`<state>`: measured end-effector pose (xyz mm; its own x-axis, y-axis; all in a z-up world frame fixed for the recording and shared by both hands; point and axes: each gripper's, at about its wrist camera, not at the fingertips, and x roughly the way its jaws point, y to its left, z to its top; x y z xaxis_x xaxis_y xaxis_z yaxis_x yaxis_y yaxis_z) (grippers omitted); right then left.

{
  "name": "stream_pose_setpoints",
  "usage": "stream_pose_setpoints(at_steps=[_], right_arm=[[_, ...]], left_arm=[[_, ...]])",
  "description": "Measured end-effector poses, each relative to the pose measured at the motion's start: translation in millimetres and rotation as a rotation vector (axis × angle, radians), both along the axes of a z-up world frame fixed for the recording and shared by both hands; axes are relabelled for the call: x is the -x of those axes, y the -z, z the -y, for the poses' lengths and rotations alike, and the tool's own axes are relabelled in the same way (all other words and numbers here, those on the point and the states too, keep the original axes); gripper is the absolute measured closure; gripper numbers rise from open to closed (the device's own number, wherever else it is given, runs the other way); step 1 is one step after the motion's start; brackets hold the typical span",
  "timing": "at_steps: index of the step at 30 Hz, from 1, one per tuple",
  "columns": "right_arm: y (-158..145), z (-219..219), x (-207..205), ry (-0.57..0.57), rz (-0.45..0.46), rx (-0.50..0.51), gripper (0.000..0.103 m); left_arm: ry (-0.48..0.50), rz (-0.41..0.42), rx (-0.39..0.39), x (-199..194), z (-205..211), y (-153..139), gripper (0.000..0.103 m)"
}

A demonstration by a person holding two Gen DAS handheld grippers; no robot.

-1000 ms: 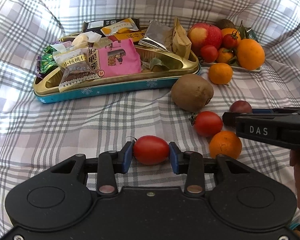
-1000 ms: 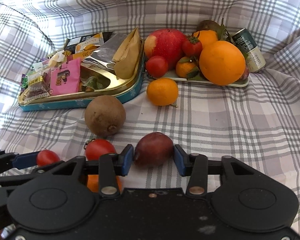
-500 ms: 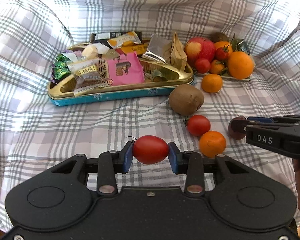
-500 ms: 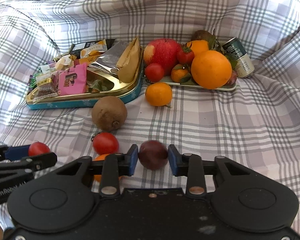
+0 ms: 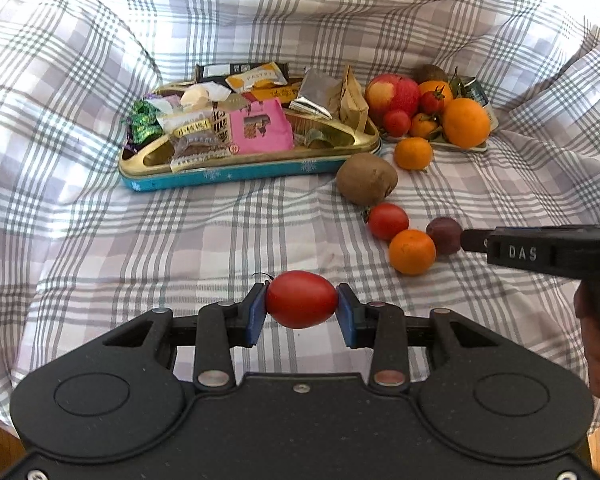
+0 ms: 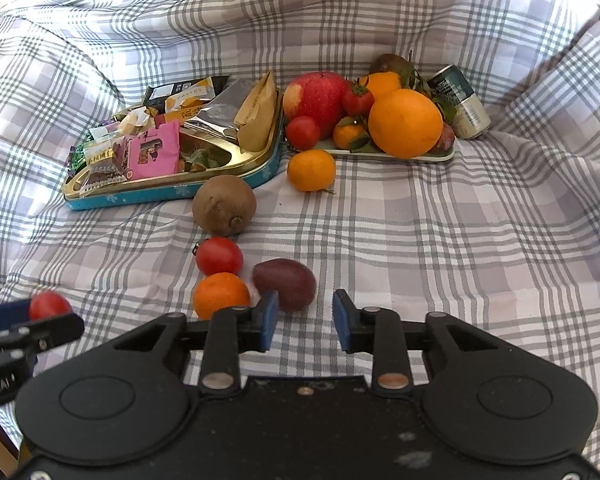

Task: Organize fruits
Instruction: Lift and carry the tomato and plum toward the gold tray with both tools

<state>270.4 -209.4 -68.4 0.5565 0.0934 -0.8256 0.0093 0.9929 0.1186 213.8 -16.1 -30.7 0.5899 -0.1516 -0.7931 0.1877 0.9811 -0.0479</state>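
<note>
My left gripper [image 5: 302, 309] is shut on a red oval tomato [image 5: 302, 299], held above the checked cloth. In the right wrist view it shows at the far left with that tomato [image 6: 48, 306]. My right gripper [image 6: 306, 320] has its blue pads a narrow gap apart with nothing between them. A dark purple fruit [image 6: 284, 284] lies on the cloth just ahead and left of its left pad. Beside it lie a small mandarin [image 6: 221, 295], a red tomato [image 6: 219, 256] and a brown kiwi [image 6: 224, 205]. Another mandarin [image 6: 311, 170] lies in front of the fruit plate [image 6: 428, 157].
The plate is heaped with an apple, a big orange, tomatoes and mandarins. A gold and blue tin [image 6: 172, 194] full of snack packets stands to its left. A drink can [image 6: 464, 108] lies behind the plate. The cloth rises in folds all around.
Both grippers pulled back and up. The right jaws closed onto the purple fruit half a second ago; now the fruit lies on the cloth outside them.
</note>
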Motion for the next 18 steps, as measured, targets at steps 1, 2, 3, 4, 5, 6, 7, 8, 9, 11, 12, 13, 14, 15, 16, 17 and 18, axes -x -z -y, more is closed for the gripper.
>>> stream_pose_setpoints(at_steps=[1,2,3,4,5,6,7,8,9,11,12,13,14,15,16,17,18], right_arm=[[0,0,-1,0.004,0.002,-0.005,0.064],[1,-1,-3,0.007,0.004,-0.01,0.063],[2,-2,-5,0.007,0.005,-0.013,0.063],[3,-3,-8,0.005,0.004,-0.014,0.062],[5,-4,-10,0.003,0.001,-0.014,0.062],[8,-6,-13,0.0,-0.003,-0.013,0.061],[10,-7,-15,-0.003,-0.002,-0.016,0.059],[12,-9,-18,-0.008,-0.004,-0.019,0.059],[14,-10,-20,-0.012,-0.008,-0.021,0.059],[18,-13,-24,-0.013,0.001,-0.017,0.057],[19,-14,-26,-0.014,0.007,-0.011,0.057],[20,-15,-28,-0.019,0.009,-0.009,0.057],[21,-16,-31,-0.025,0.005,-0.009,0.057],[23,-16,-34,-0.025,-0.001,-0.011,0.057],[25,-16,-36,-0.023,-0.007,-0.014,0.057],[27,-16,-38,-0.02,-0.015,-0.015,0.057],[30,-16,-40,-0.019,-0.022,-0.014,0.057]], left_arm=[[-0.001,-0.005,0.002,-1,-1,2,0.057],[-0.002,-0.009,0.004,-2,-1,3,0.057],[-0.002,-0.012,0.005,-2,-1,4,0.057],[-0.003,-0.015,0.005,-3,-1,5,0.057],[-0.003,-0.017,0.005,-4,-1,7,0.057],[-0.003,-0.017,0.003,-6,-1,8,0.057],[-0.001,-0.016,0.001,-6,-1,9,0.057],[0.0,-0.015,-0.003,-7,-1,10,0.057],[0.002,-0.013,-0.006,-8,0,11,0.057],[0.005,-0.011,-0.014,-10,1,13,0.057],[0.006,-0.012,-0.016,-11,1,14,0.057],[0.007,-0.014,-0.016,-12,1,15,0.057],[0.007,-0.018,-0.014,-13,1,16,0.057],[0.008,-0.023,-0.011,-14,1,17,0.057],[0.007,-0.028,-0.008,-16,1,19,0.057],[0.006,-0.033,-0.007,-17,1,20,0.057],[0.006,-0.036,-0.006,-18,1,21,0.057]])
